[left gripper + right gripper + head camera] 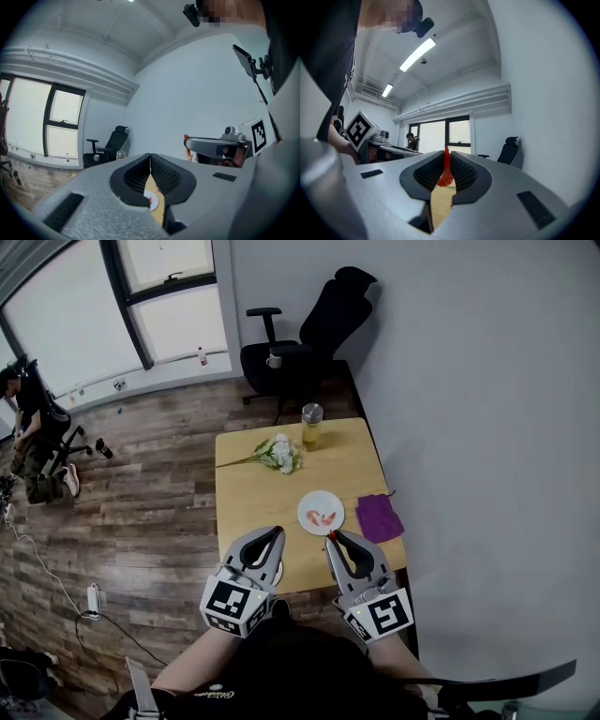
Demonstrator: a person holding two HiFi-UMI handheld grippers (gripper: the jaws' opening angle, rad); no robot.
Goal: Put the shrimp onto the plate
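Note:
A white plate (321, 502) lies on the wooden table (253, 498), with two red shrimp (322, 517) on it. Just short of its near rim, my right gripper (332, 536) is shut on another red shrimp (445, 171), which hangs pinched between the jaw pads (459, 173). My left gripper (278, 533) hovers over the table's near edge, left of the plate, its jaws closed together with nothing held. Through the gap under the left gripper (150, 157), a part of the plate (153, 201) shows. The right gripper (213, 147) appears at that view's right.
A purple cloth (379, 517) lies right of the plate. White flowers (277, 454) and a glass jar (311, 426) sit at the table's far end. A black office chair (309, 329) stands beyond. A person (28, 427) sits far left; cables cross the floor (141, 521).

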